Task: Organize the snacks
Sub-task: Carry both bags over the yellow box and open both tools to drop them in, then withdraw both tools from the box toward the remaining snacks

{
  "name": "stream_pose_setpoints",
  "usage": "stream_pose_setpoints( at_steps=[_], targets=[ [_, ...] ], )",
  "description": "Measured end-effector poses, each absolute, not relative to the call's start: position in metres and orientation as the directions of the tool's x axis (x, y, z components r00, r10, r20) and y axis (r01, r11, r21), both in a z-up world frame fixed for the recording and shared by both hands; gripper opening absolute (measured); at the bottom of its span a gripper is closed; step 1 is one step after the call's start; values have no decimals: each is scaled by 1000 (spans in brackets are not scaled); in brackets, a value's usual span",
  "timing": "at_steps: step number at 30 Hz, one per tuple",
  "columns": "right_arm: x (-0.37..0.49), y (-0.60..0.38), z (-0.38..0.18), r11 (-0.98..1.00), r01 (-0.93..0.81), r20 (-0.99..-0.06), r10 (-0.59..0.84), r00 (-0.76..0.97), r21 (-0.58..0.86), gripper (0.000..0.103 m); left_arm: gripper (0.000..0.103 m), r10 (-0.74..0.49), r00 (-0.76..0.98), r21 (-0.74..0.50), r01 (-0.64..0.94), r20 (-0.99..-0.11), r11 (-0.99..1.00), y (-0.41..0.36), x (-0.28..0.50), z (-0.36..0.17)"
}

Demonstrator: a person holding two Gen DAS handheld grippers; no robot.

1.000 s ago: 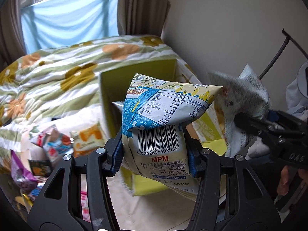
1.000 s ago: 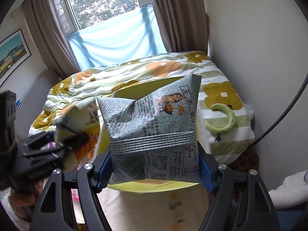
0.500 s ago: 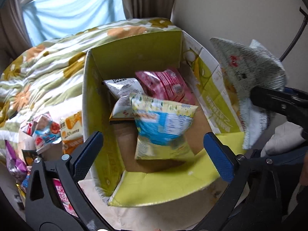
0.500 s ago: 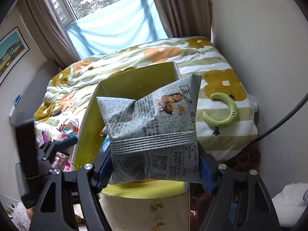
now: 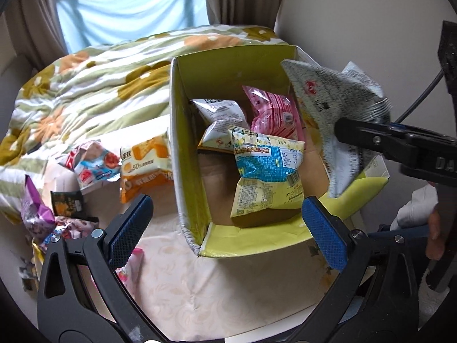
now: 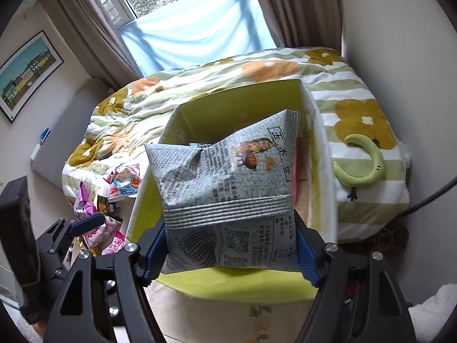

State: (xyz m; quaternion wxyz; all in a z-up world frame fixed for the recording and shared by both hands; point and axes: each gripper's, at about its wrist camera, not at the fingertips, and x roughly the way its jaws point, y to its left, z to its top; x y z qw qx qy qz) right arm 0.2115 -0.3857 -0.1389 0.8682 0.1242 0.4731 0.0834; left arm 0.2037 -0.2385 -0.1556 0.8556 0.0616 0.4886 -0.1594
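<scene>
The left gripper (image 5: 227,228) has its fingers (image 5: 130,230) spread wide with nothing between them, tilted downward. The right gripper (image 6: 228,253) is clamped from both sides on a grey snack bag (image 6: 225,188), which stands upright from its blue-padded fingers (image 6: 307,260); it is raised to the right of the left one

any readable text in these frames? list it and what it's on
"50%": orange snack packet beside the yellow box; its other characters are too blurred.
"玉米": grey-green packet held in the right gripper, as far as legible.
"DA": right gripper's body, cut off at the left view's edge.
Nutrition tables, barcodes, QR codes: too small.
</scene>
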Motion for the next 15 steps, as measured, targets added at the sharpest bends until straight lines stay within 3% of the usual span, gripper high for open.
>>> stream_pose_setpoints(
  at_steps=[5, 9, 15],
  targets=[
    [221, -378, -150, 960, -35, -819, 257, 513, 279, 76, 103, -209, 476, -58, 313, -854, 948, -233, 205, -154],
    [215, -383, -152, 955, -25, -793, 259, 552, 295, 103, 103, -203, 487, -49, 312, -850, 949, -233, 203, -154],
    [203, -393, -159, 956, -13, -800, 254, 543, 295, 103, 103, -206, 495, -55, 302, -844, 952, -233, 196, -155]
  ],
)
